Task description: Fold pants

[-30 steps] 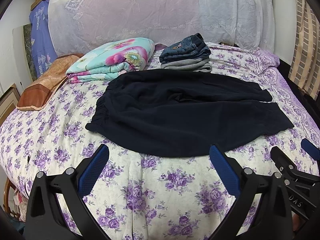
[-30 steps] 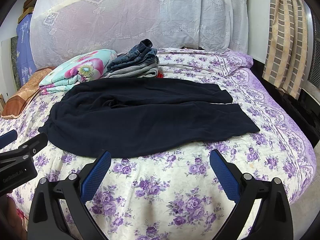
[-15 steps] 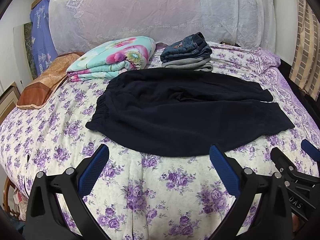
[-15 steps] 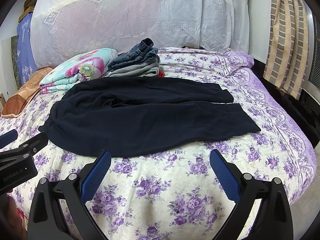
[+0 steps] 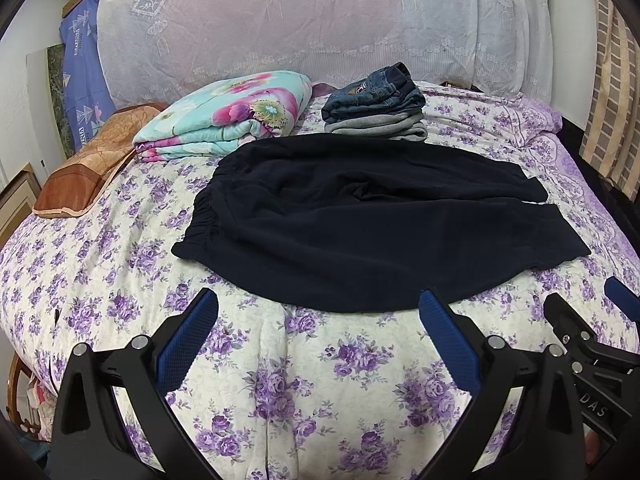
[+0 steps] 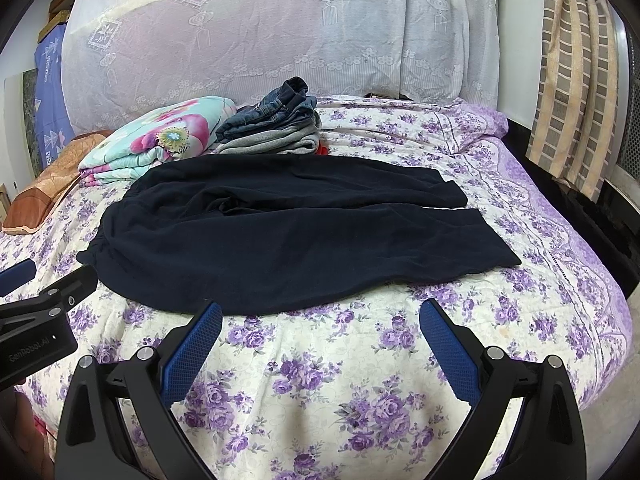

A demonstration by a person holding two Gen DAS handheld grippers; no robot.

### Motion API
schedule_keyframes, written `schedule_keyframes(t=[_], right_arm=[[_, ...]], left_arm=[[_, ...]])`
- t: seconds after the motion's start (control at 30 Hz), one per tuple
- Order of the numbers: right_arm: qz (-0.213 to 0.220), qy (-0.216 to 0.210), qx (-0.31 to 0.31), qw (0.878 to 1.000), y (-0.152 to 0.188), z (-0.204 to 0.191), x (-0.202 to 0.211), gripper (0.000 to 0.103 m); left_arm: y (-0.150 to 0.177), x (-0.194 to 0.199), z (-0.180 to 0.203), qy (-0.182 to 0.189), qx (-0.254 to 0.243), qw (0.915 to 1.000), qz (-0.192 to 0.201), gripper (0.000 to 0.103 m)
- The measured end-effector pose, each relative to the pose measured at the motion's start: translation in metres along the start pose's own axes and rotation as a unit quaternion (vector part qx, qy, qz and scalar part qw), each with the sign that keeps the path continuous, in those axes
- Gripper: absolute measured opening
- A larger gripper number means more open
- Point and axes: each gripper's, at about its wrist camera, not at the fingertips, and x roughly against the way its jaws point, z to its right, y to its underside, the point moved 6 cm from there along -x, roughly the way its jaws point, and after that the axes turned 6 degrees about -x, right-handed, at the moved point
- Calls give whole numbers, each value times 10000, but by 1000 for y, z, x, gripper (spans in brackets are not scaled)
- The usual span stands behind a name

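Note:
Dark navy pants (image 5: 360, 216) lie spread flat on the purple floral bedspread (image 5: 328, 380), elastic waistband to the left, both legs pointing right. They also show in the right wrist view (image 6: 288, 232). My left gripper (image 5: 318, 340) is open and empty, just short of the pants' near edge. My right gripper (image 6: 320, 344) is open and empty, also at the near edge, further right along the legs. The right gripper shows at the left wrist view's right edge (image 5: 588, 332).
A stack of folded jeans and grey pants (image 5: 376, 108) sits behind the pants. A folded floral blanket (image 5: 228, 120) and an orange pillow (image 5: 88, 160) lie at the back left. A lace-covered headboard (image 5: 320, 20) stands behind. The bed edge drops off at right (image 6: 600, 280).
Both grippers have drifted slightly; the pants appear a little higher in view. Nothing was taken hold of.

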Motion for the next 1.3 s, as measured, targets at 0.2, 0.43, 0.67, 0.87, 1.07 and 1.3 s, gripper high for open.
schedule_keyframes(t=[0.2,0.43,0.67,0.87,1.07,1.3], right_arm=[[-2,-1,5,10000,0,0,0,100],[-6,1,9,10000,-1,-1,0,100],[-6,1,10,10000,-3,-1,-2,100],[-24,-1,11,10000,0,-1,-1,100],[-51,-4,7,10000,-3,1,-1,100],[-335,-16,-81,9994,9,4,-23,100]], left_arm=[[-1,0,0,-4,-4,10000,-4,98],[-1,0,0,-2,-1,10000,-10,98],[0,0,0,3,1,10000,-19,98],[1,-2,-1,5,9,10000,-25,98],[3,-7,-3,-8,-14,10000,-75,98],[17,-37,4,390,124,9974,-594,98]])
